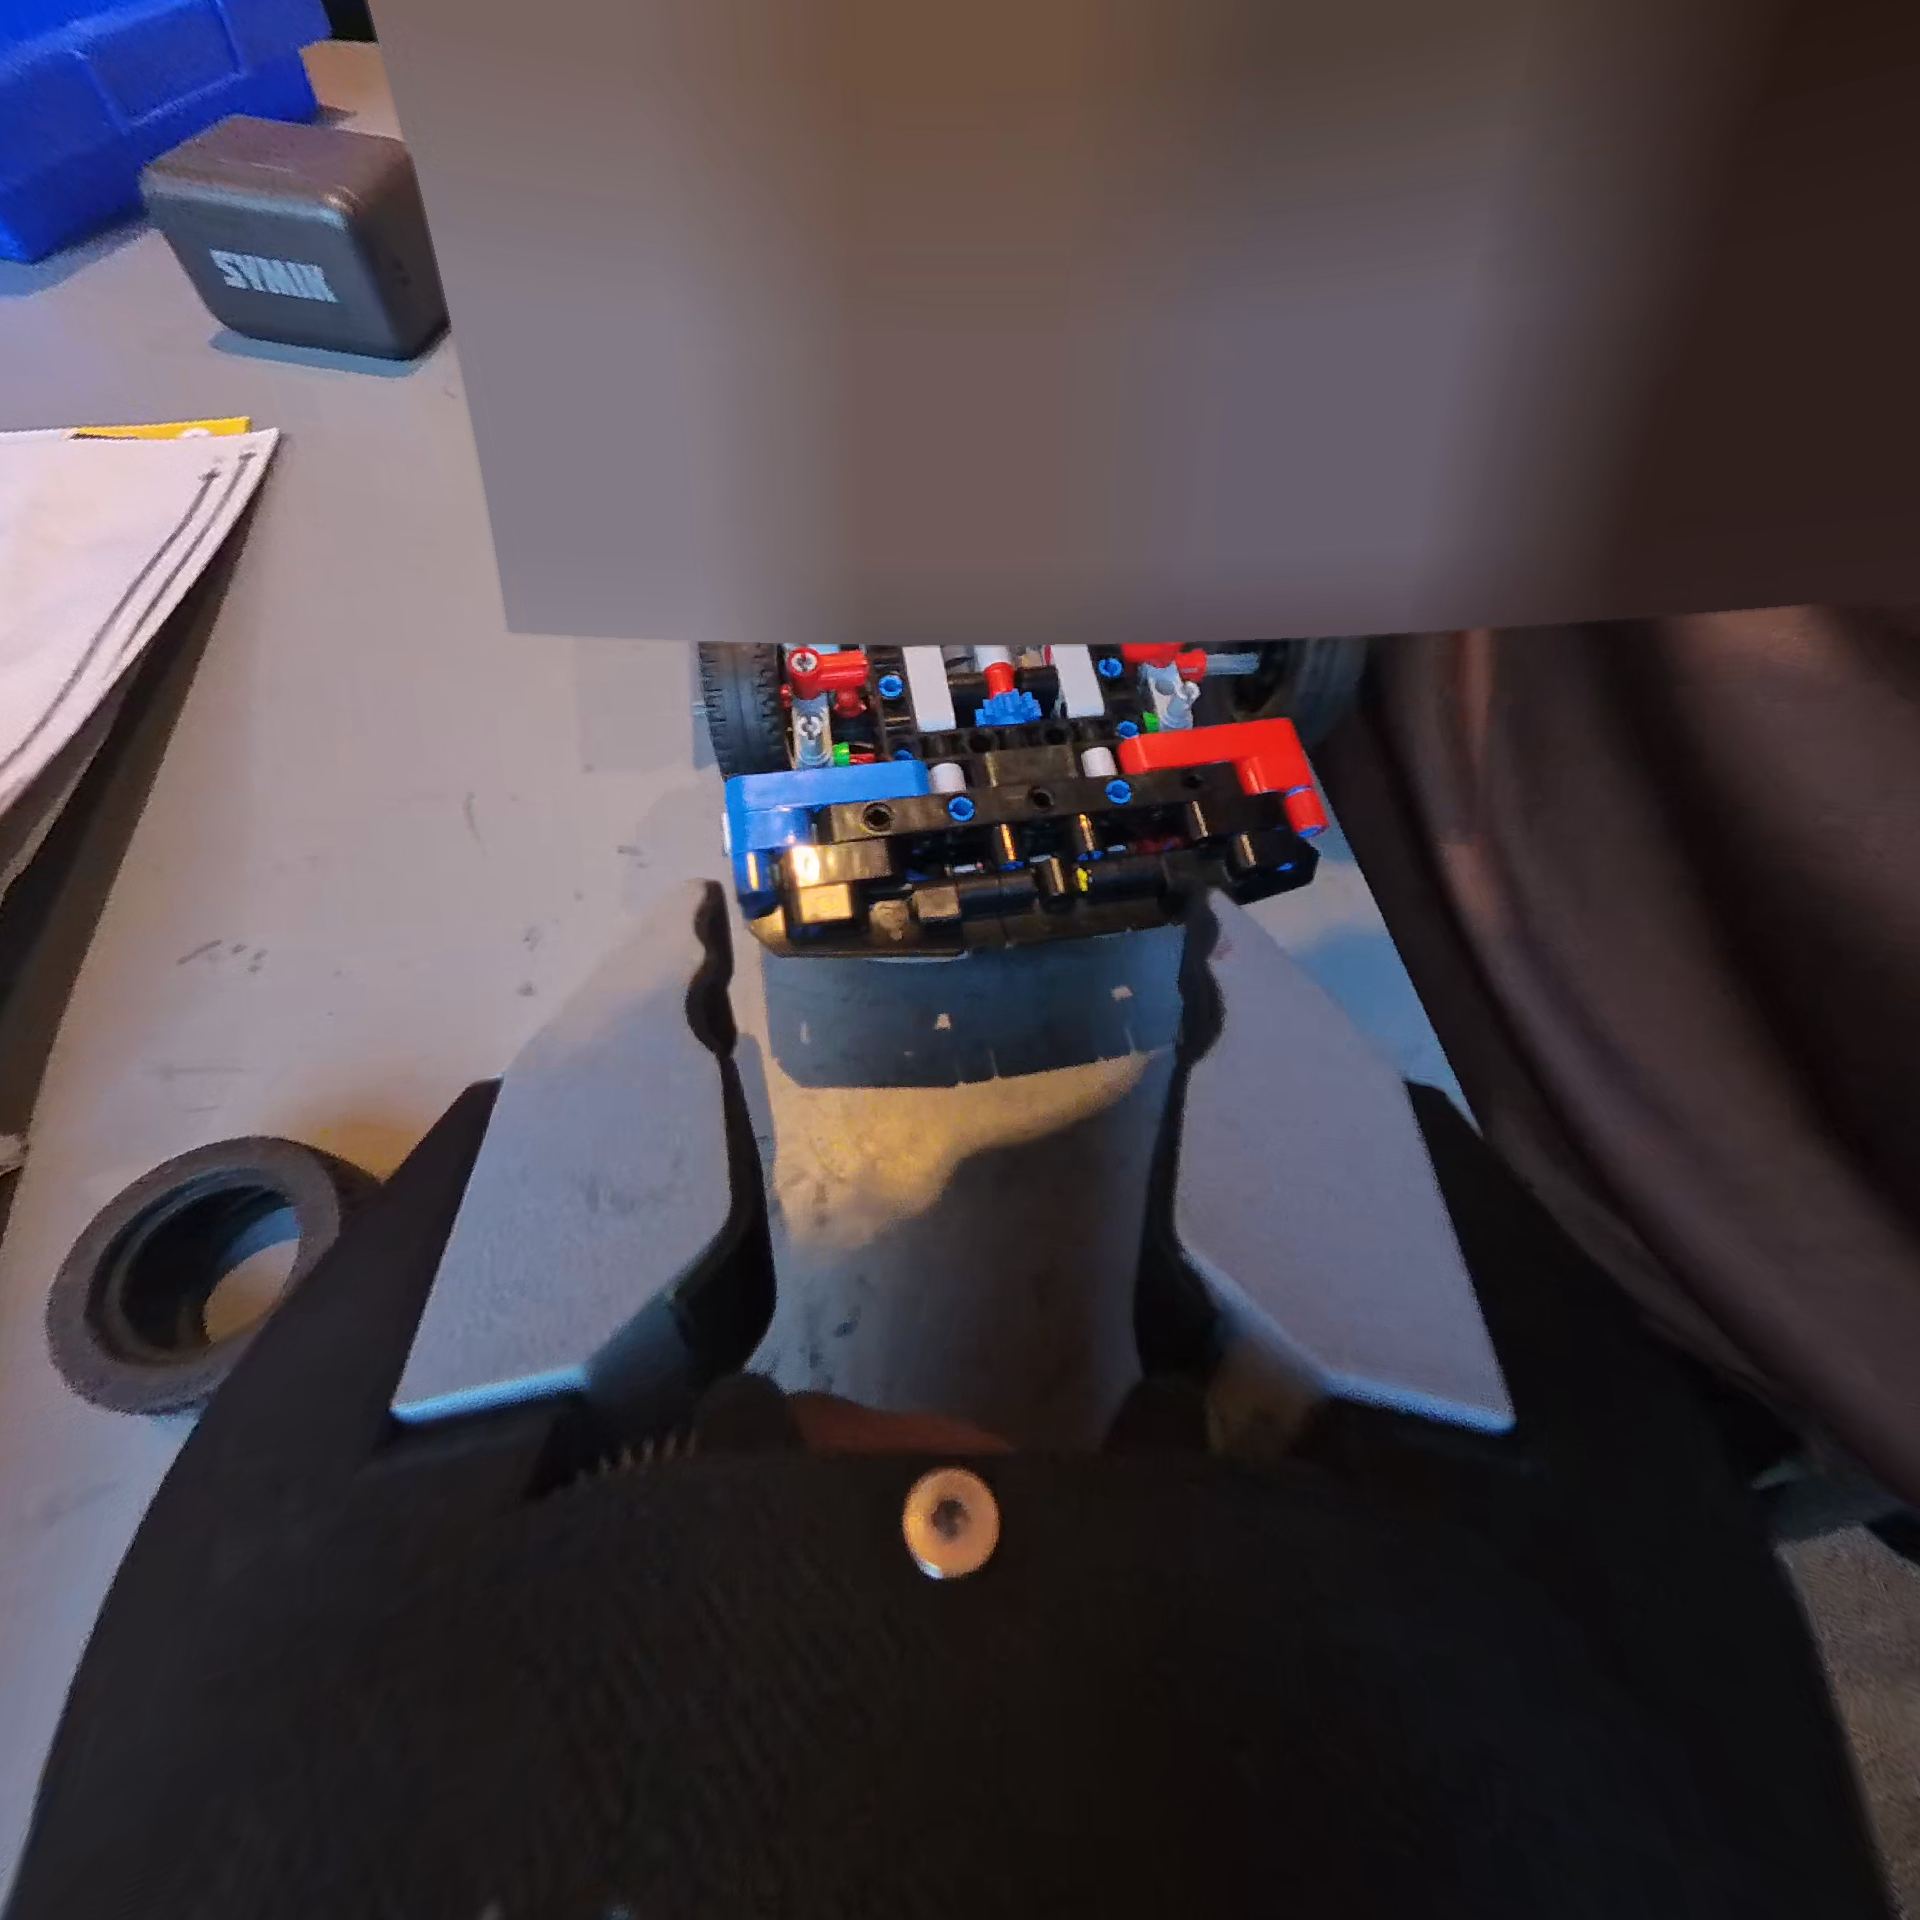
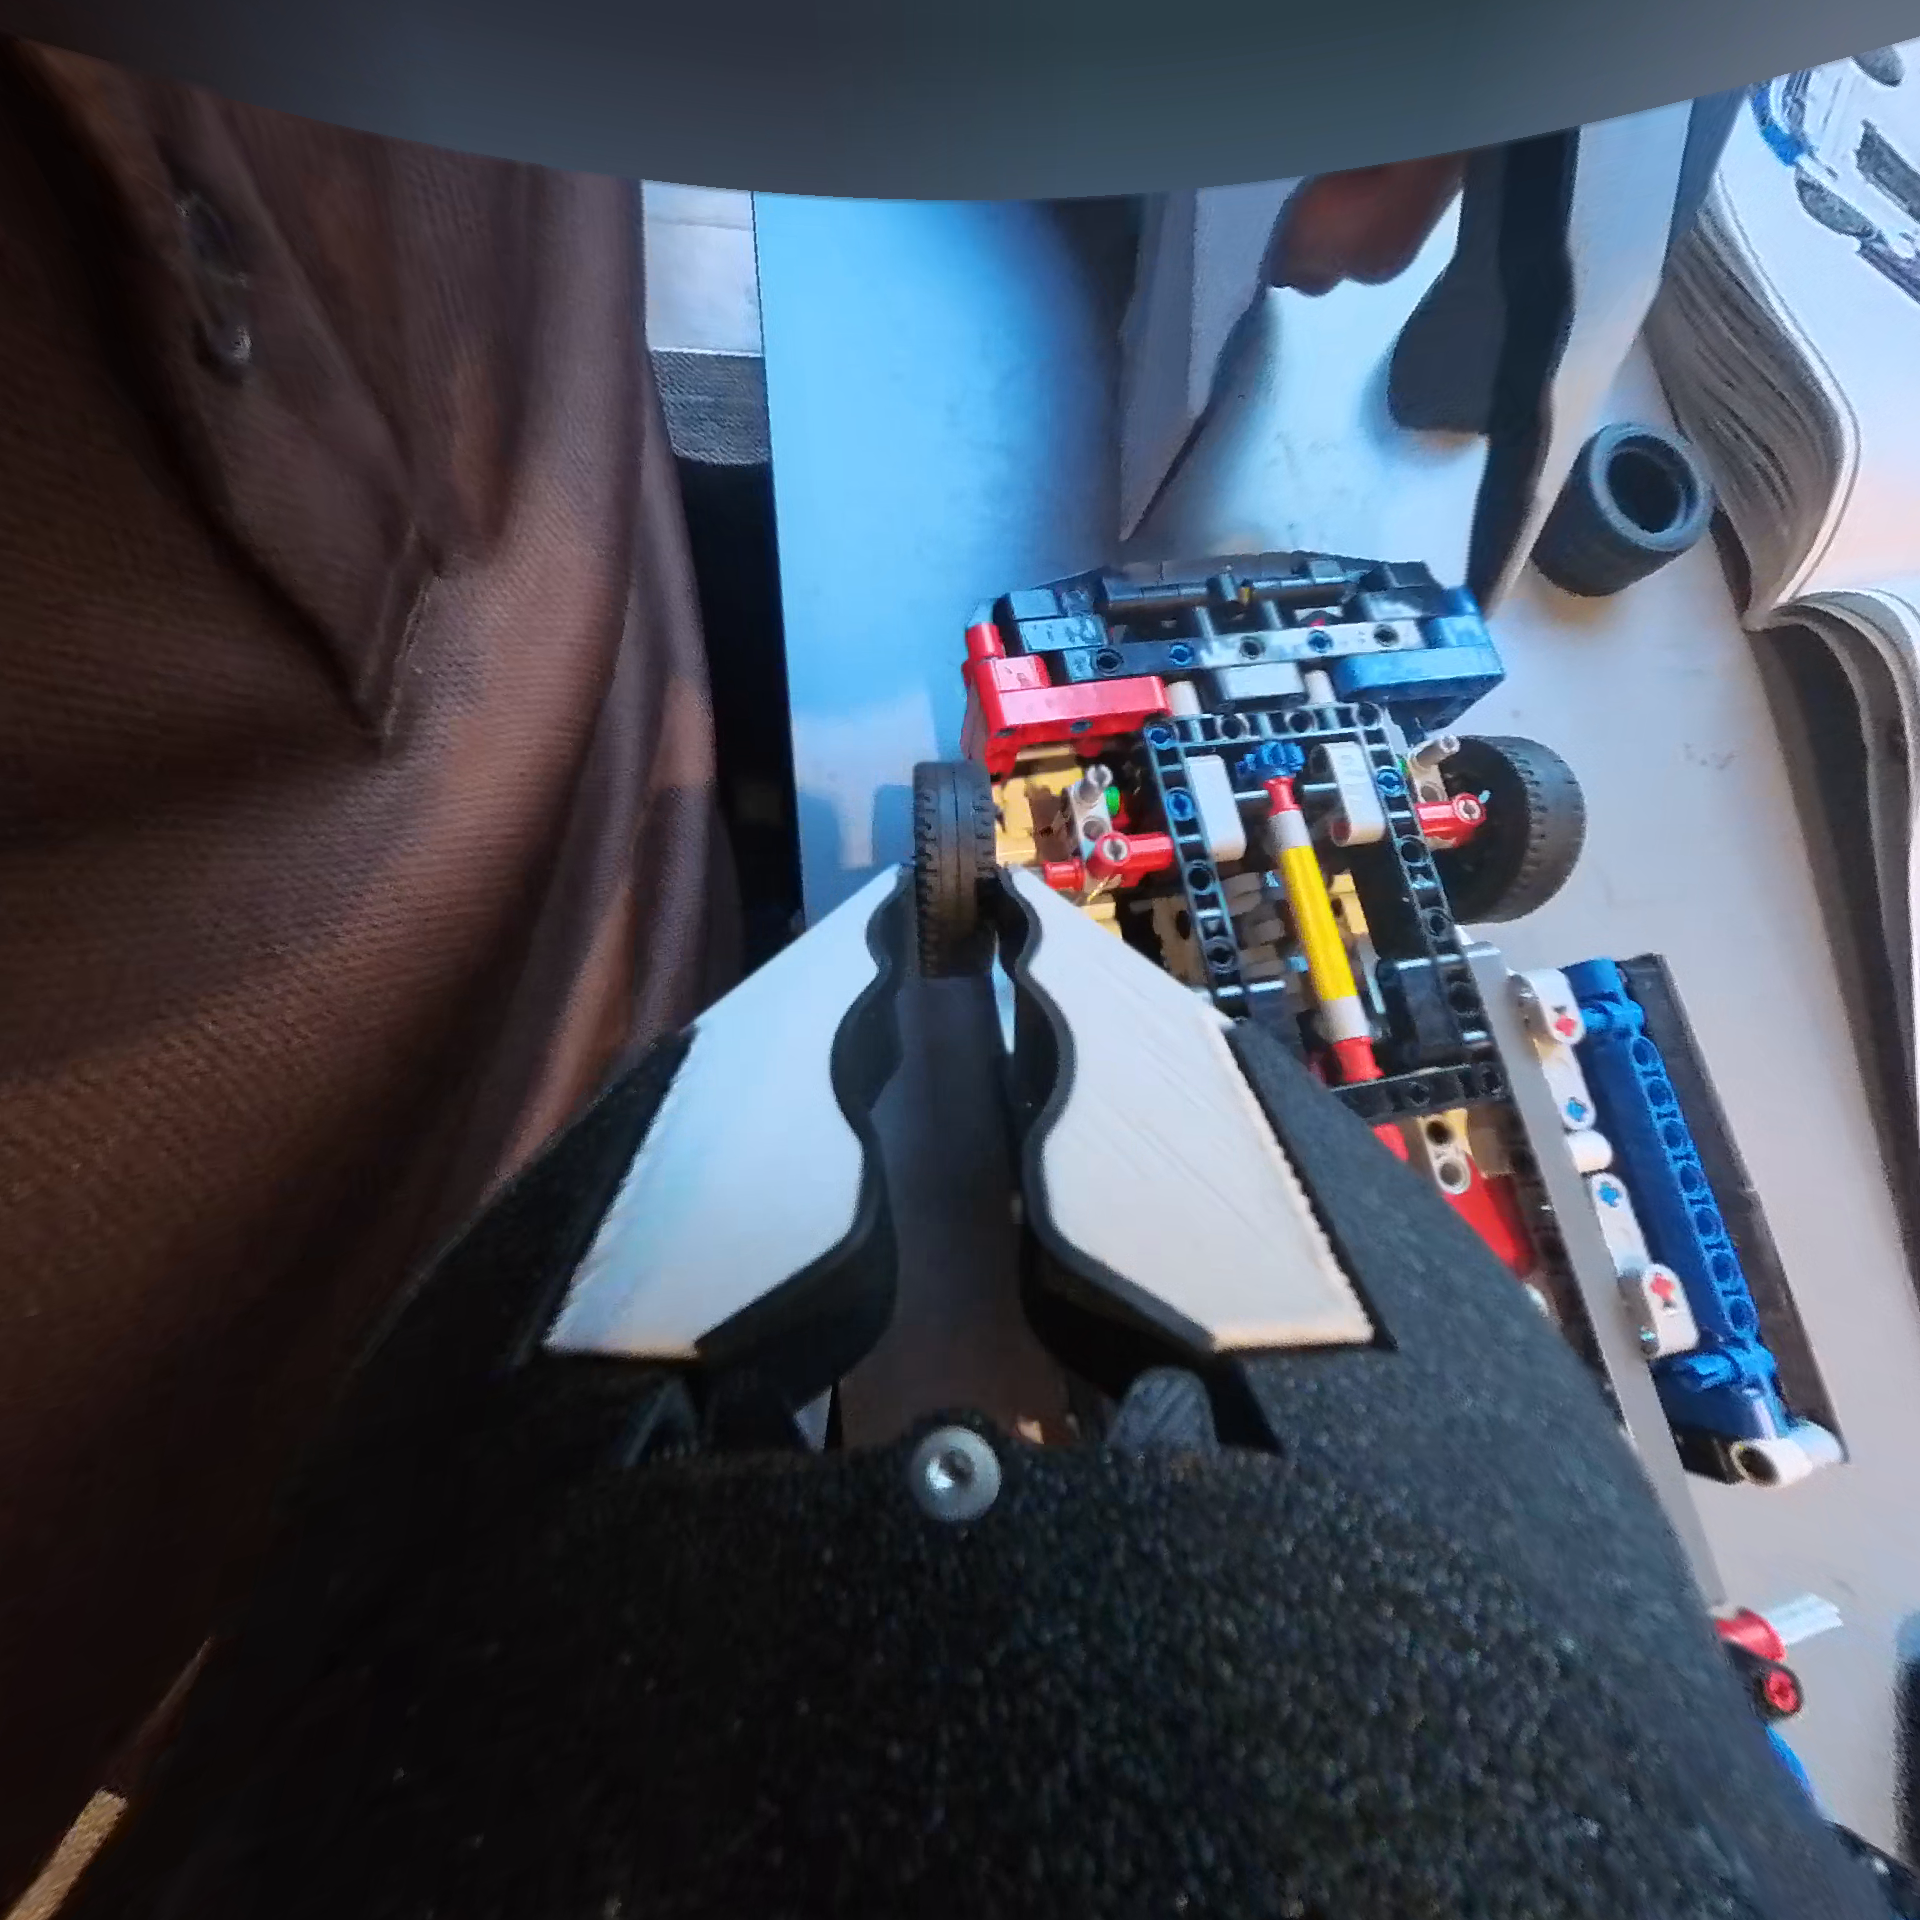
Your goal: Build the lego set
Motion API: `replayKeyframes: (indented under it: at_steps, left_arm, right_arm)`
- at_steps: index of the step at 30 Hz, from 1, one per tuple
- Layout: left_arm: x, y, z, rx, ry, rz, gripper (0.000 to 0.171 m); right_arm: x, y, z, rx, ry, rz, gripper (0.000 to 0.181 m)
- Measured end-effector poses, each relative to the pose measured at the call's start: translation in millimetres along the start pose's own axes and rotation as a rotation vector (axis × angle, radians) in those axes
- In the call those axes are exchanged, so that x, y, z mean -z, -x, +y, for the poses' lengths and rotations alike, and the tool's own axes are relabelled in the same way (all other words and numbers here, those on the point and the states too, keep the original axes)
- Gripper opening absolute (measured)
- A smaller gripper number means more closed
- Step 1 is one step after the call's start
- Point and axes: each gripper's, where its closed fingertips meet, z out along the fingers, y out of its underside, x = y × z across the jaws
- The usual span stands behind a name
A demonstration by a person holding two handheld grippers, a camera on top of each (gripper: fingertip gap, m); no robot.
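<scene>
Nearest the lens, the right gripper [image 2: 951,914] pinches a wheel [image 2: 951,883] on the lego car [image 2: 1278,831] lying on the table [image 1: 364,831], the left gripper [image 1: 951,914] spread before it; seating that wheel likely needs a steady push.

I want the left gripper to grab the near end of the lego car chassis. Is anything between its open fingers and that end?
Nothing visible. The left gripper is open, and only bare grey table lies between its fingers and the black, blue and red end of the lego car chassis. The loose black rubber tyre sits off to the left, outside that path.
</scene>
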Motion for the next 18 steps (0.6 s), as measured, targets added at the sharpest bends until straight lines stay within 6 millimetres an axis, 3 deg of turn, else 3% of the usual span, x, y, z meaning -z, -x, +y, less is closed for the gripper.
replayKeyframes:
  at_steps: [6,18]
  left_arm:
    - [-4.4,-2.4,-2.7,-0.020,0.005,0.041,0.087]
    - [-10.6,-1.6,-4.2,-0.054,0.013,0.081,0.090]
  right_arm:
    - [-2.9,-3.3,4.8,0.026,0.064,0.058,0.010]
    - [-2.8,-6.1,1.6,0.029,0.029,0.045,0.010]
